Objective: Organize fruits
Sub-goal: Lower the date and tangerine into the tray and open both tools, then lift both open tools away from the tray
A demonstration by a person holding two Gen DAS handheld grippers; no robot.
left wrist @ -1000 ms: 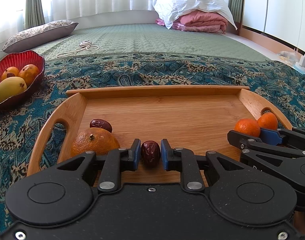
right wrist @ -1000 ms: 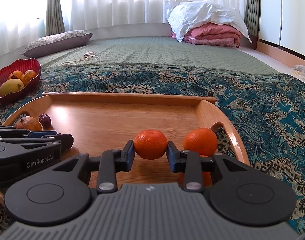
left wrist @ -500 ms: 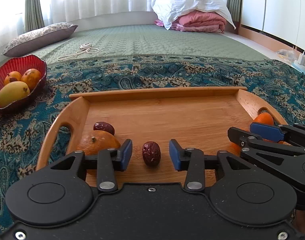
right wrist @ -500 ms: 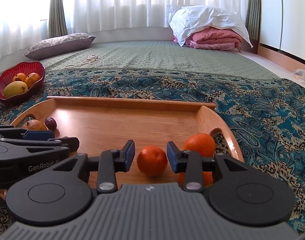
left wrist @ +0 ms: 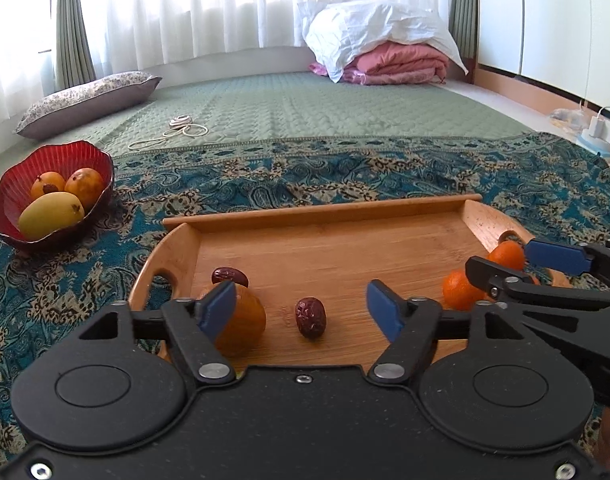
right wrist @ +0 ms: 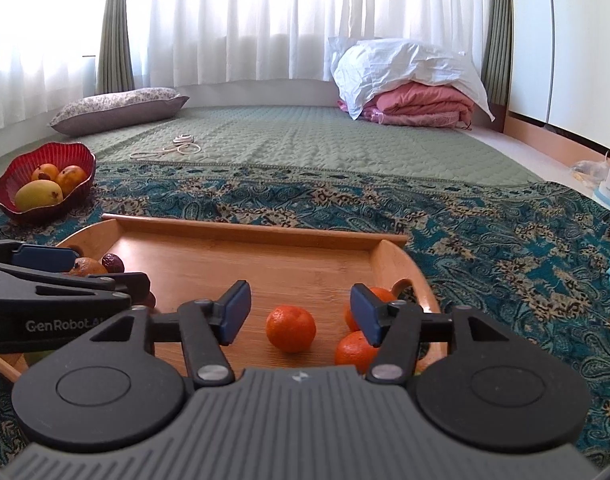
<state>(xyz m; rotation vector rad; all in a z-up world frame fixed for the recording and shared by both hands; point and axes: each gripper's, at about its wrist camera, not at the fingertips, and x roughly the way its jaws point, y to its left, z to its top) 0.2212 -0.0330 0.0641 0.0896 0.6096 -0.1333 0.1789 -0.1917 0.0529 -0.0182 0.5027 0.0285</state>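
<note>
A rectangular bamboo tray [left wrist: 325, 208] with raised rims and cut-out handles at both curved ends is lying on a teal paisley-patterned cloth [left wrist: 345, 172], its smooth, straight-grained floor catching the window light. The left gripper [left wrist: 301, 310], black with blue pads, is hovering over the tray's near edge with its jaws opening; a wrinkled, dark red oval date [left wrist: 311, 317] is lying on the wood between the pads, touched by neither, its long axis running roughly near to far. Just left of it a rounder, dull orange fruit with a matte skin [left wrist: 241, 326] is sitting partly behind the left pad, and a second wrinkled dark red date [left wrist: 230, 277] is lying beyond it with its long axis running left to right.

The right gripper [right wrist: 297, 312], the same build with a ribbed grey body, is hanging over the tray's right end, its jaws opening too. A small, glossy orange mandarin with a dimpled peel [right wrist: 291, 329] is resting on the wood between the pads, clear of both. Two more small mandarins [right wrist: 355, 352] are sitting close together at the right, partly hidden behind the right pad, by the handle.

Far left on the cloth, a scalloped red glass bowl [left wrist: 71, 152] is holding a smooth yellow mango [left wrist: 51, 216] and two rounded orange-yellow fruits [left wrist: 85, 186]. A quilted green mat [left wrist: 305, 112] is stretching beyond.
</note>
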